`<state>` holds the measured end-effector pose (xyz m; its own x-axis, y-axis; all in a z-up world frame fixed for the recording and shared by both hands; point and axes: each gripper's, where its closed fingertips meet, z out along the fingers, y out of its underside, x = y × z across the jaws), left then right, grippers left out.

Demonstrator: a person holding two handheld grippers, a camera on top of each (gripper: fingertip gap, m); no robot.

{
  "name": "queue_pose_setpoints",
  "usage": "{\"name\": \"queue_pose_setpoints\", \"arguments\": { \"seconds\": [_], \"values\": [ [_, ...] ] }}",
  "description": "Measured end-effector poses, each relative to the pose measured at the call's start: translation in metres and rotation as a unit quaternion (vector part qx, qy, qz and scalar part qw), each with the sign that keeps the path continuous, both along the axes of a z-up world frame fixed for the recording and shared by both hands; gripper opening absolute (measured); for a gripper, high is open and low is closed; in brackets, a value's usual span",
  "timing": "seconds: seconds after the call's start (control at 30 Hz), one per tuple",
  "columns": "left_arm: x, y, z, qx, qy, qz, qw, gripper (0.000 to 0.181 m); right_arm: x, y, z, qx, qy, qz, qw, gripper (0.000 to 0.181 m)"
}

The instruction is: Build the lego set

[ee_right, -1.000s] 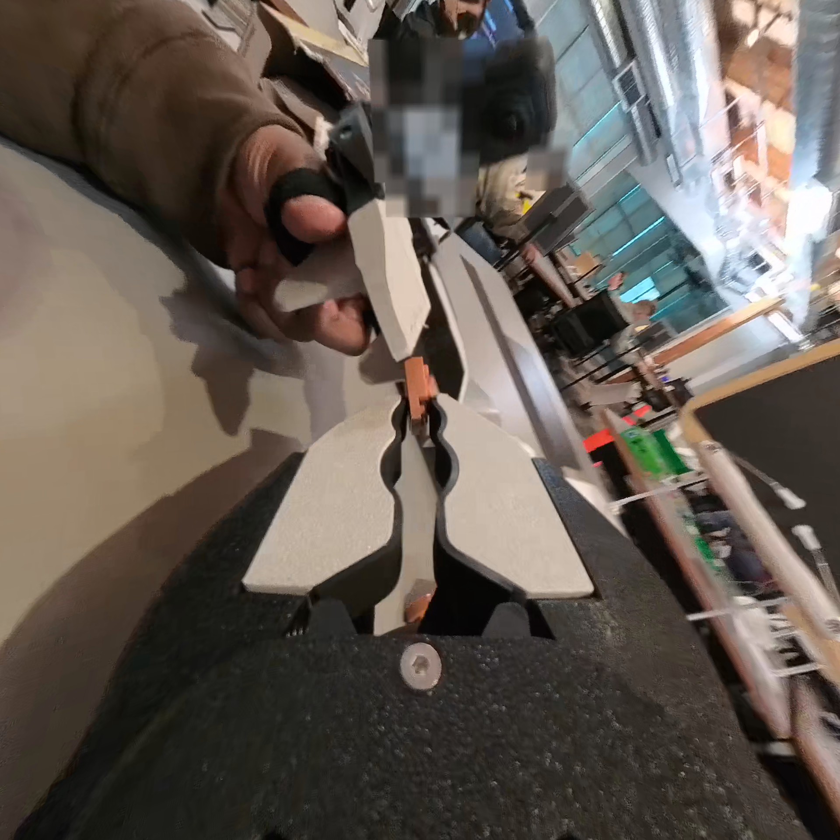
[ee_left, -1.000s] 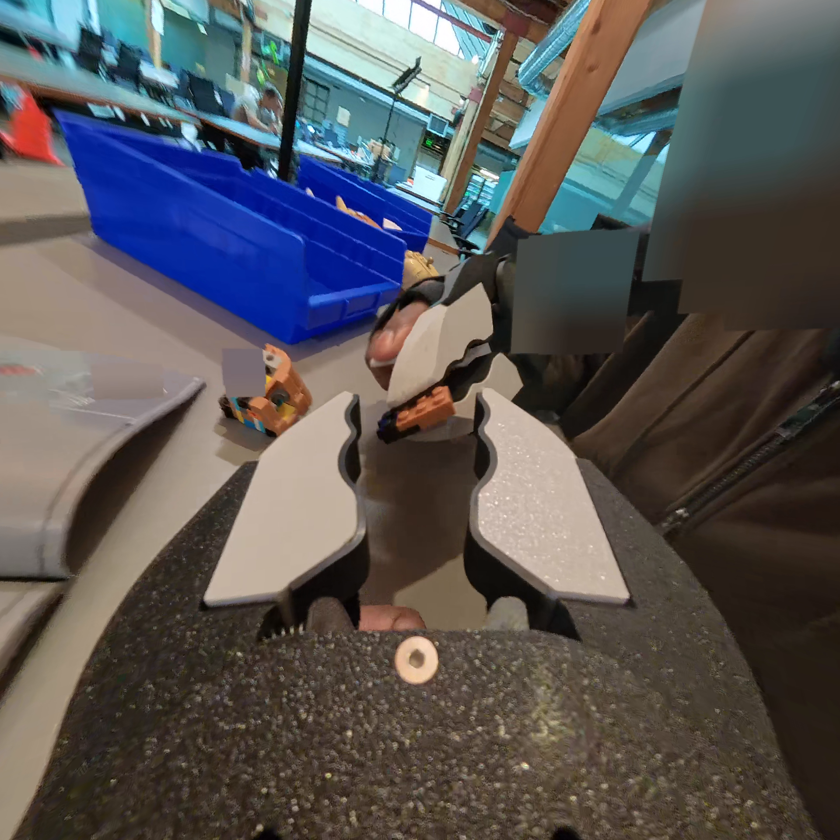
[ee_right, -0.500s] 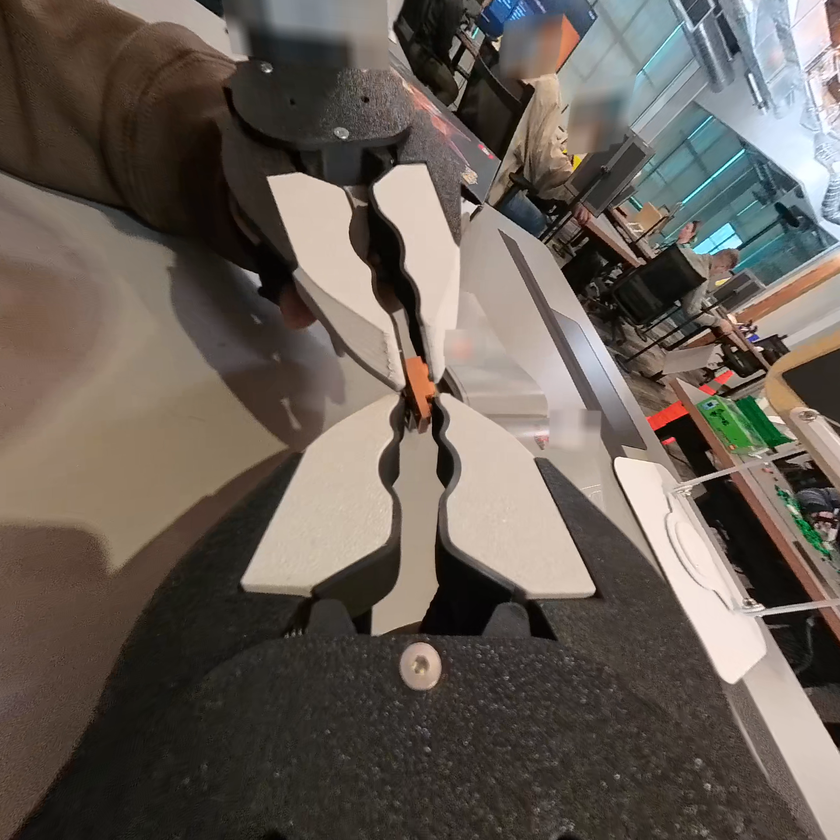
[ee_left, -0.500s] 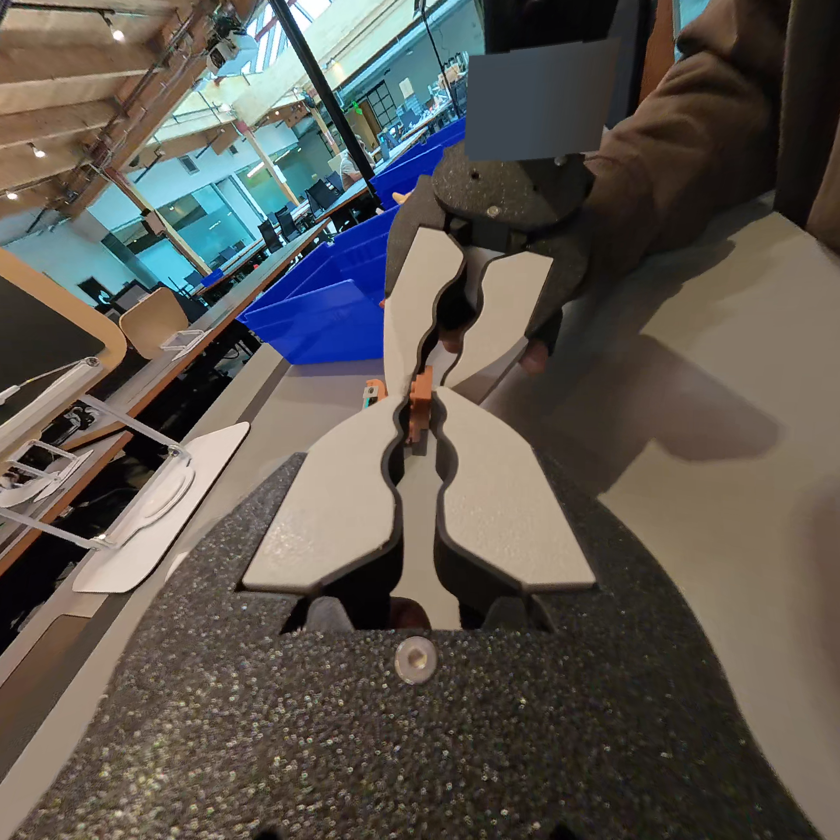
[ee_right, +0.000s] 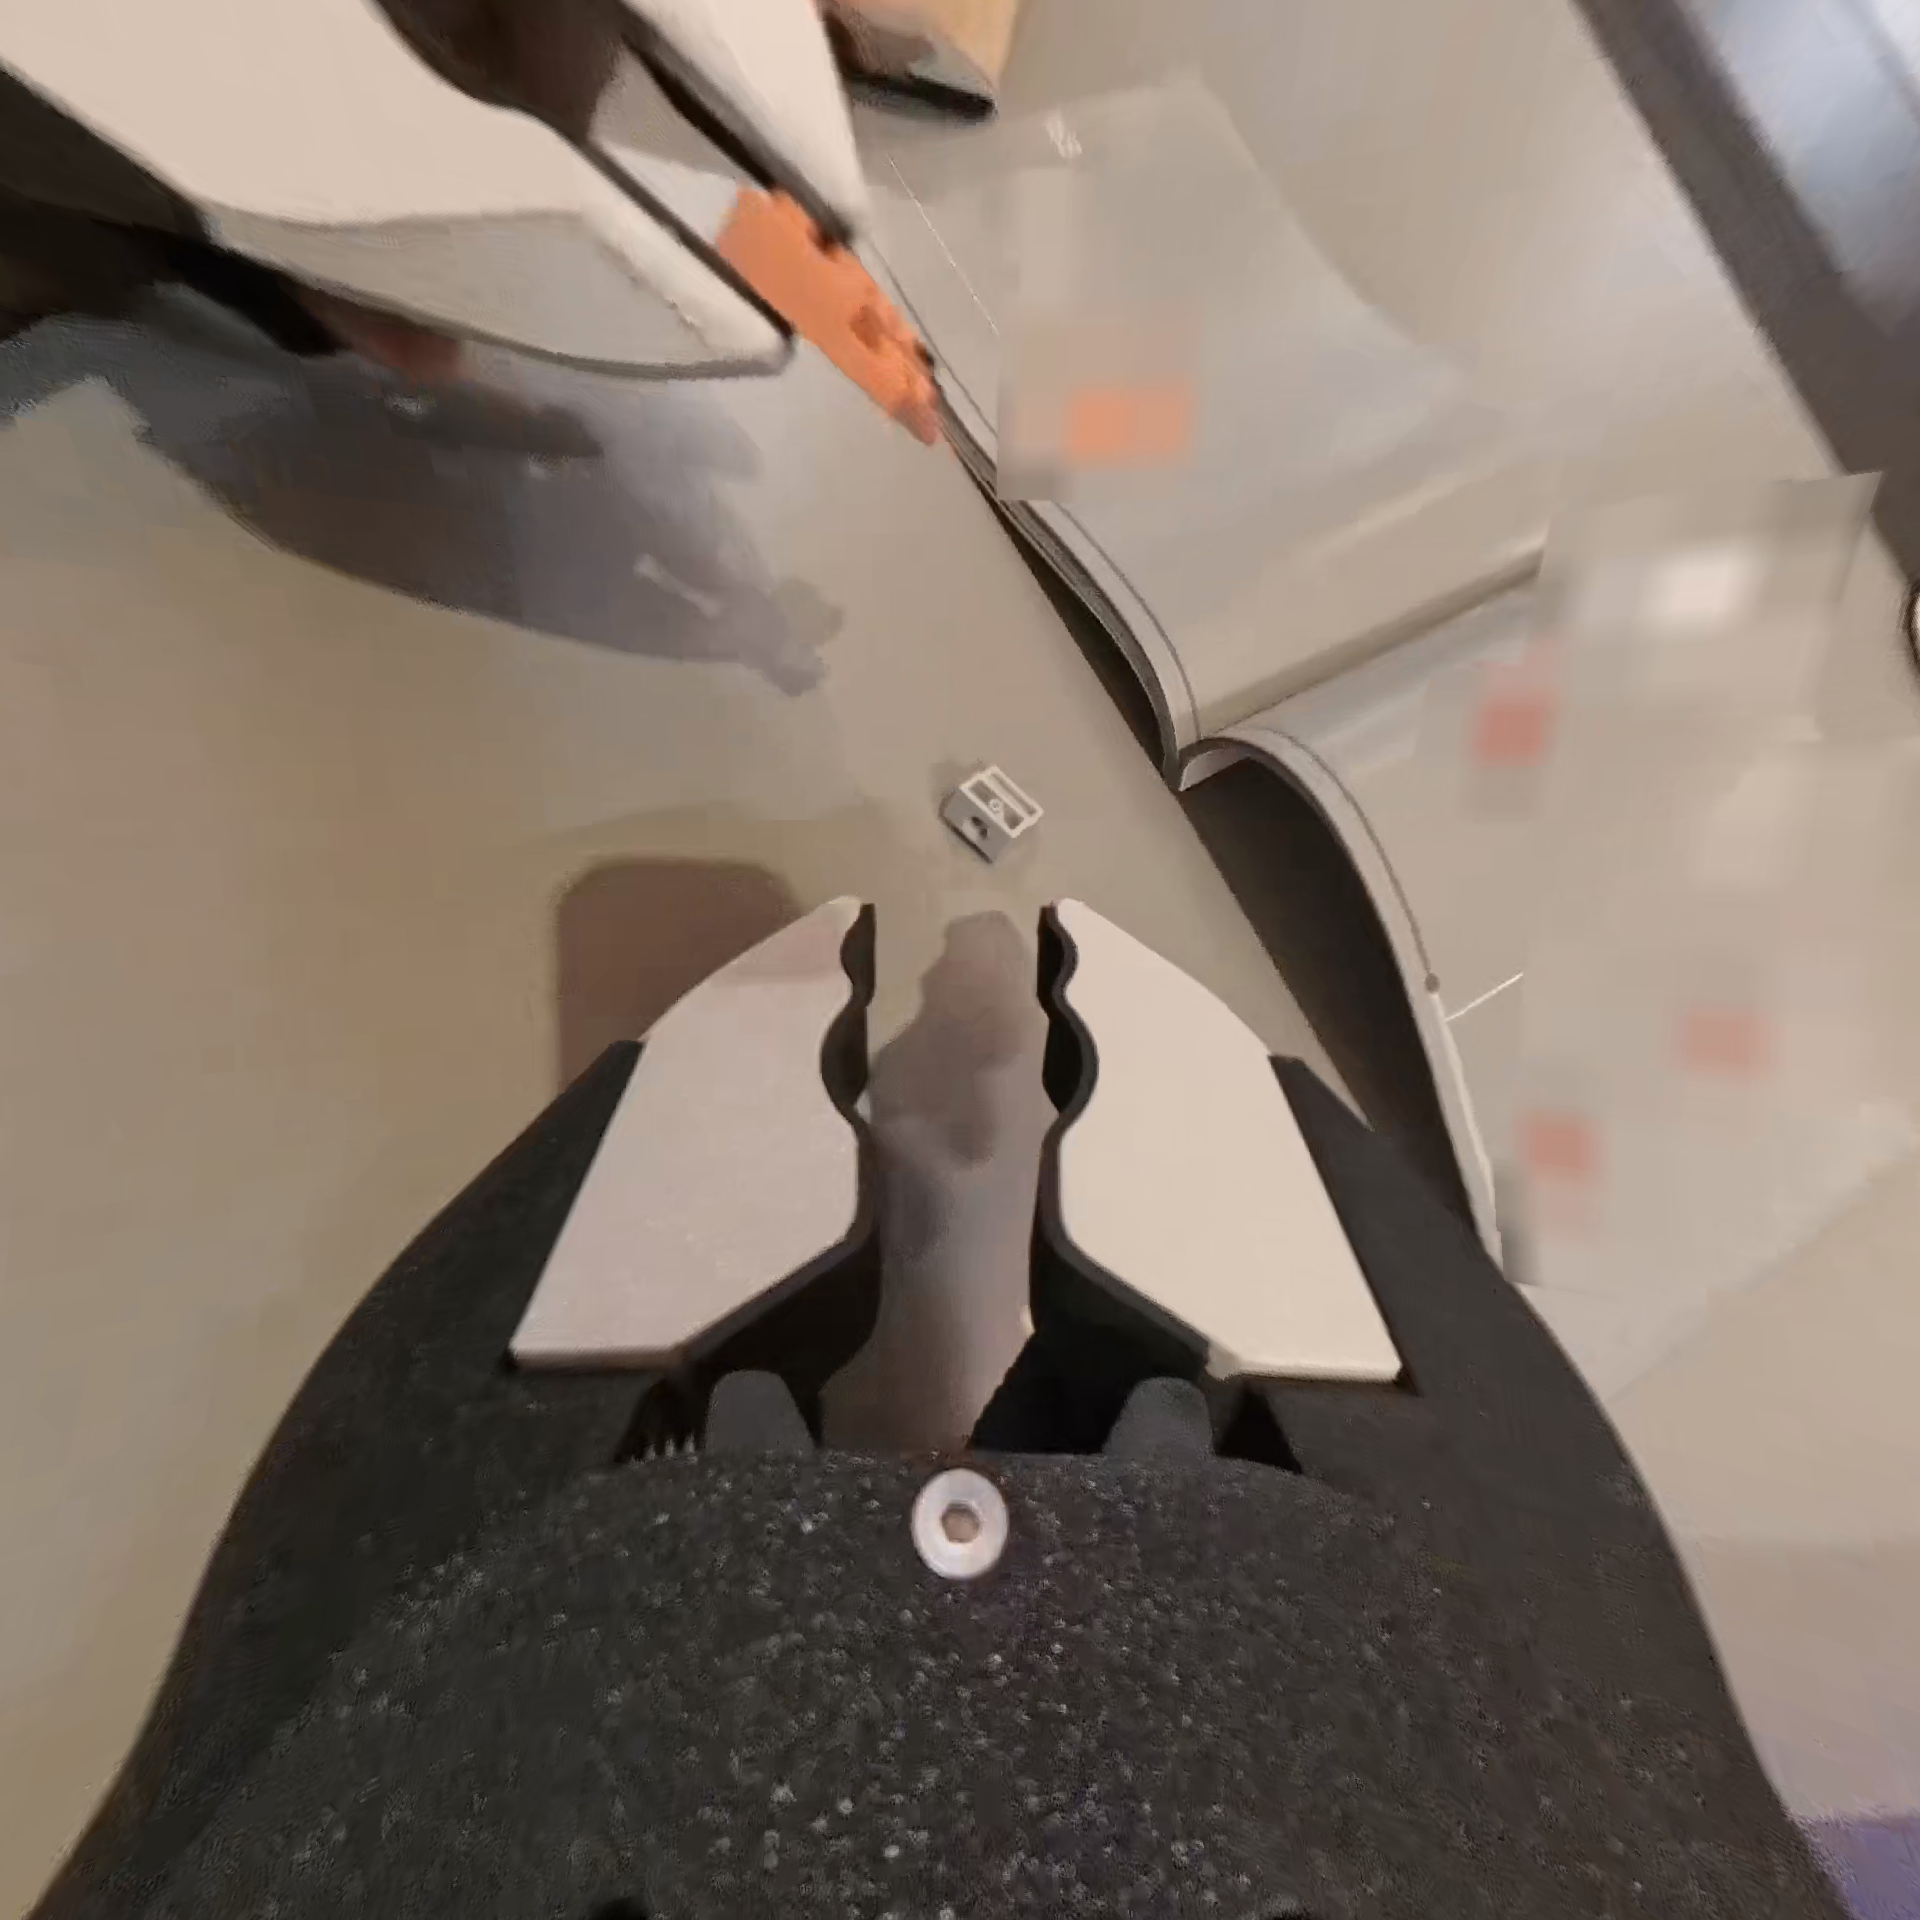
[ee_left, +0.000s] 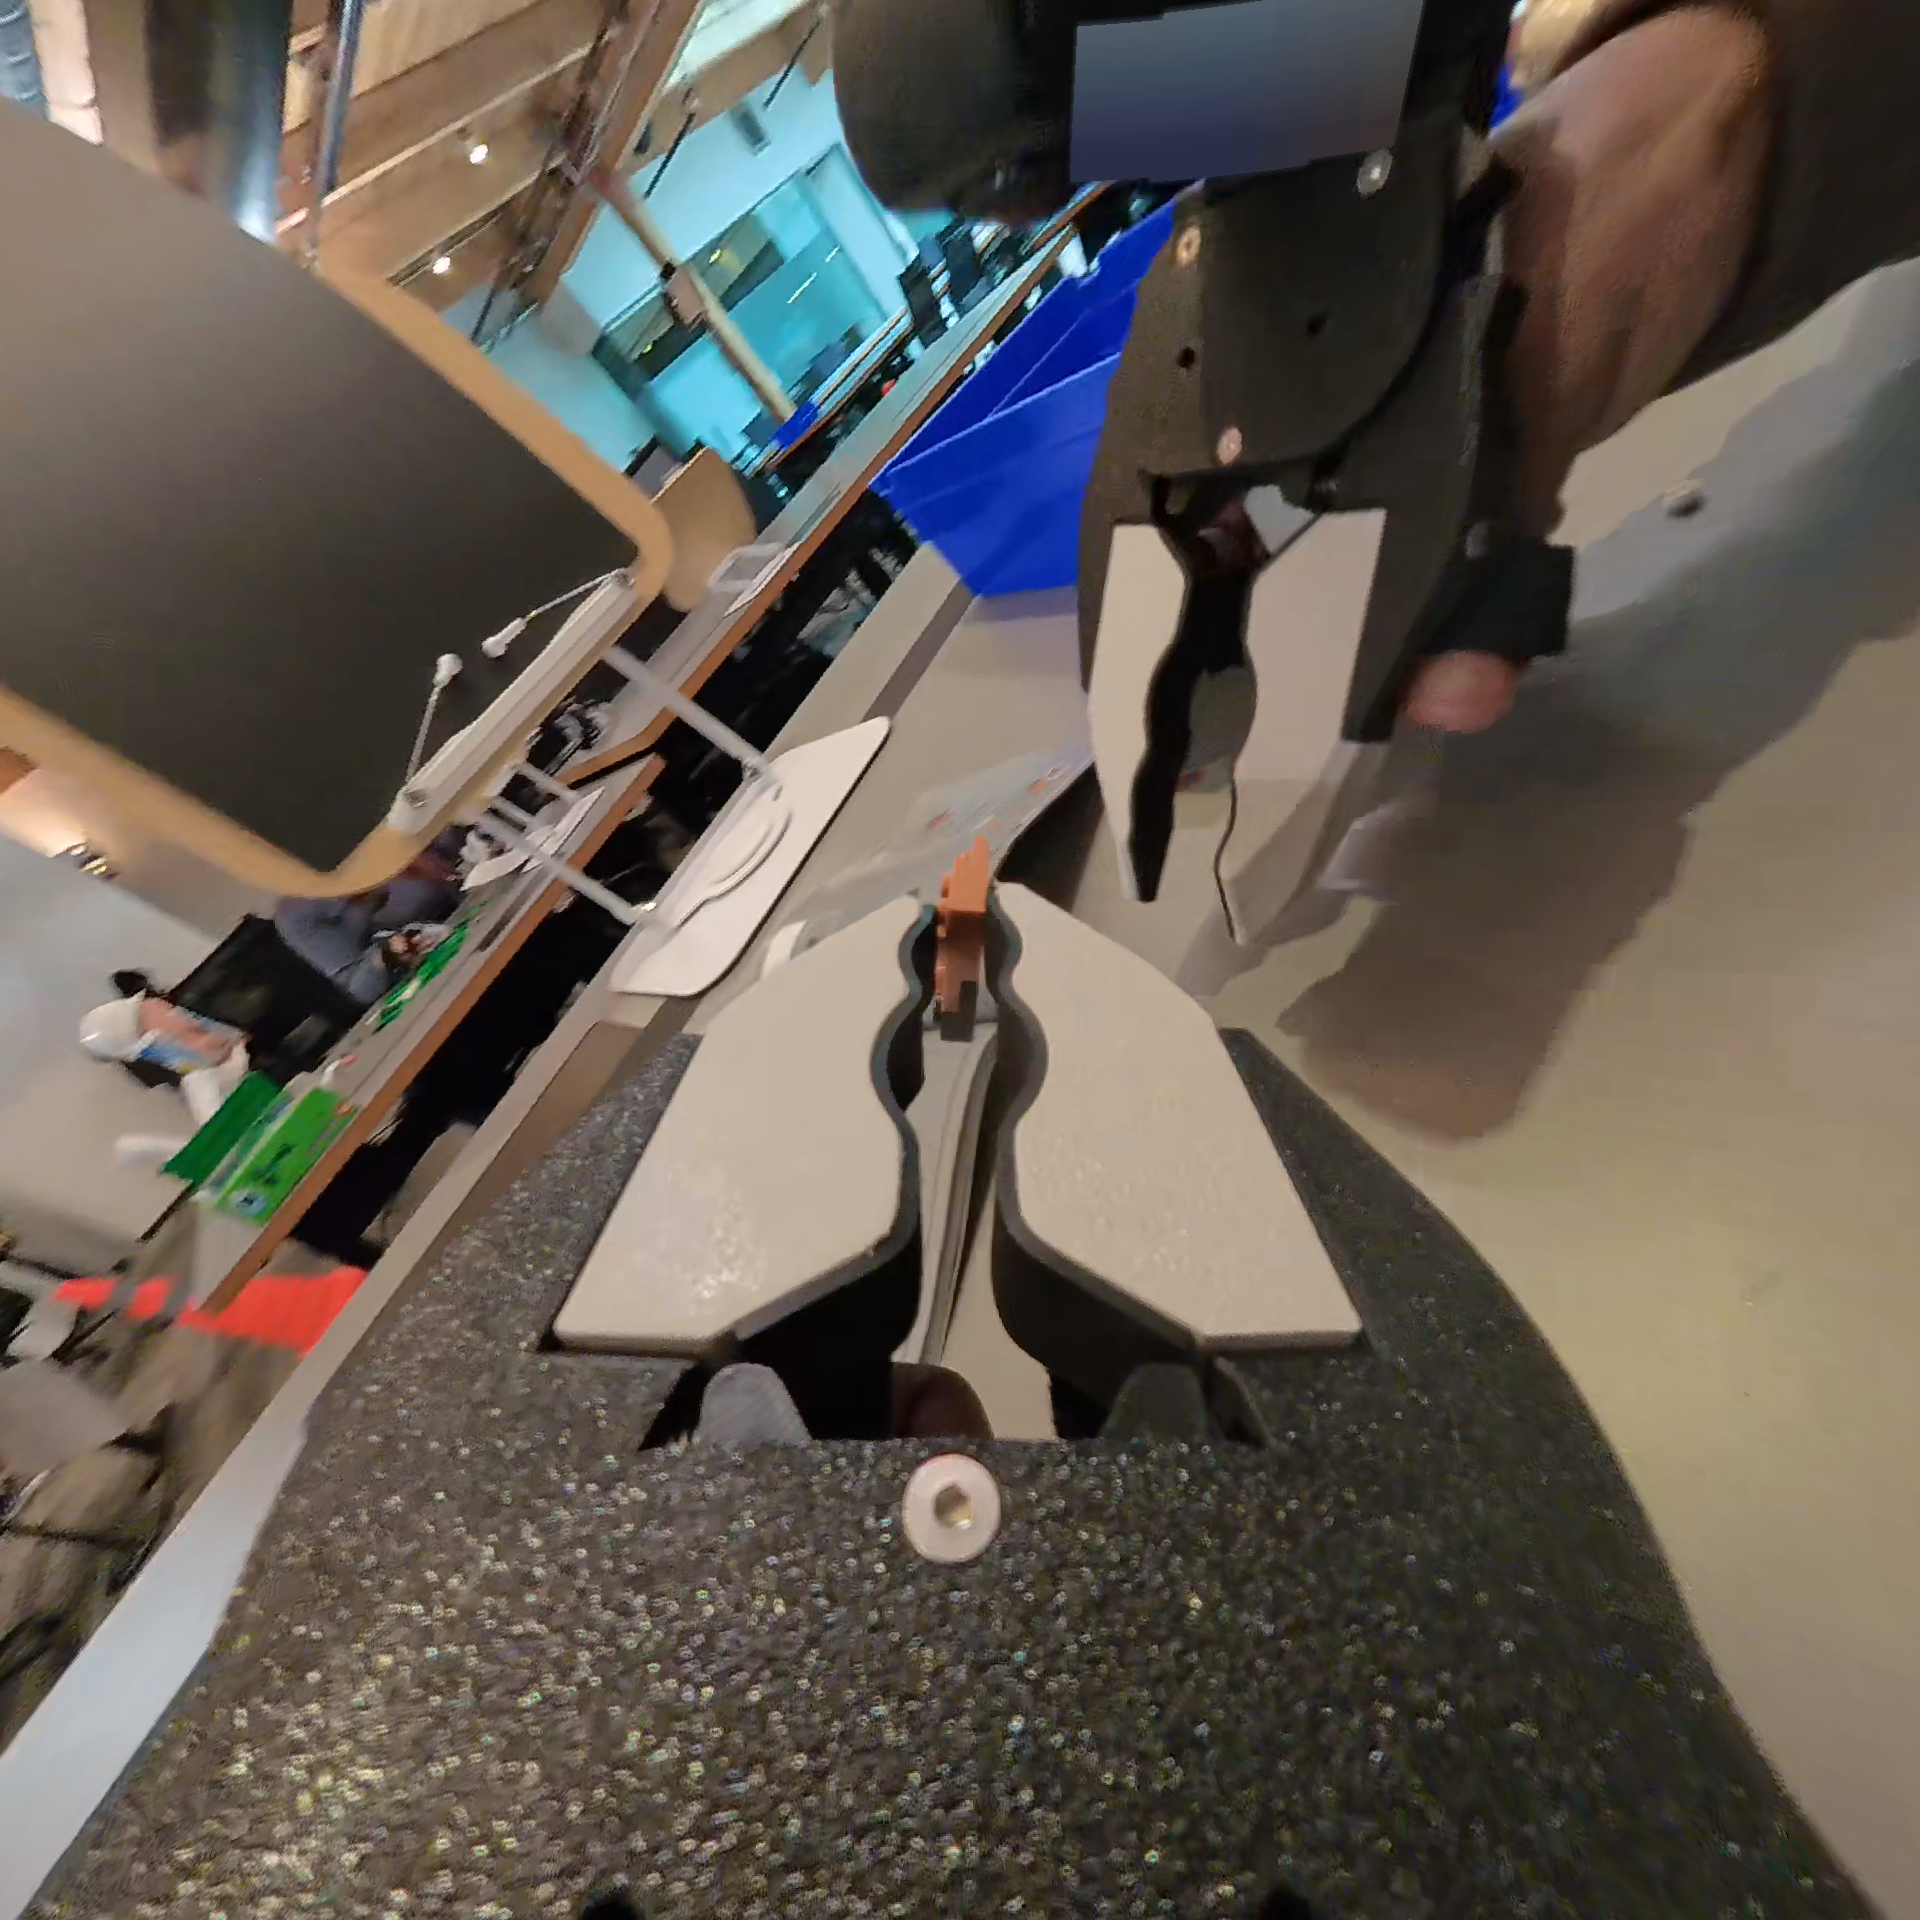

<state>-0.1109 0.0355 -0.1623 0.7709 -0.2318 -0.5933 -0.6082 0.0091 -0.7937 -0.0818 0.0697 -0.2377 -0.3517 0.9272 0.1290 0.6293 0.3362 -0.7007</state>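
Just beyond your parted, empty right gripper point(ee_right: 956, 914) lies a small grey lego brick point(ee_right: 992, 810) beside the open instruction booklet point(ee_right: 1351, 623), probably your next pick, while your left gripper point(ee_left: 961, 914) clamps the orange lego piece point(ee_left: 961, 935).

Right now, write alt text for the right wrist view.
Open right tongs hover over a grey table, aimed at a small grey lego piece. An open instruction booklet lies right; upper left, blurred left tongs grip an orange lego piece.
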Motion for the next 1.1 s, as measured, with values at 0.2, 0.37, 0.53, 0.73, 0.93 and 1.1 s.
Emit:
{"name": "queue_pose_setpoints", "arguments": {
  "seconds": [0.2, 0.37, 0.53, 0.73, 0.93, 1.1],
  "values": [
    [-0.009, -0.002, 0.007, 0.004, 0.008, 0.04, 0.999, 0.009, -0.019, -0.002, -0.015, -0.065, -0.042, -0.077, 0.994, 0.035],
    [-0.006, -0.002, 0.005, -0.005, -0.001, 0.036, 0.999, 0.009, -0.027, 0.0, -0.024, -0.045, -0.049, -0.092, 0.994, 0.034],
    [-0.01, -0.001, -0.005, -0.038, -0.022, 0.039, 0.998, 0.008, -0.029, -0.008, -0.013, 0.057, 0.001, 0.01, 0.998, 0.019],
    [-0.01, -0.001, -0.007, -0.038, -0.035, 0.033, 0.998, 0.008, -0.001, -0.019, 0.017, 0.425, 0.156, 0.267, 0.851, 0.02],
    [-0.002, 0.002, -0.02, -0.066, -0.04, 0.023, 0.997, 0.008, 0.03, -0.012, 0.009, 0.302, 0.11, 0.214, 0.923, 0.048],
    [0.007, 0.003, -0.027, -0.085, -0.058, 0.016, 0.995, 0.009, 0.052, -0.017, 0.009, 0.18, 0.063, 0.122, 0.974, 0.044]
  ]
}}
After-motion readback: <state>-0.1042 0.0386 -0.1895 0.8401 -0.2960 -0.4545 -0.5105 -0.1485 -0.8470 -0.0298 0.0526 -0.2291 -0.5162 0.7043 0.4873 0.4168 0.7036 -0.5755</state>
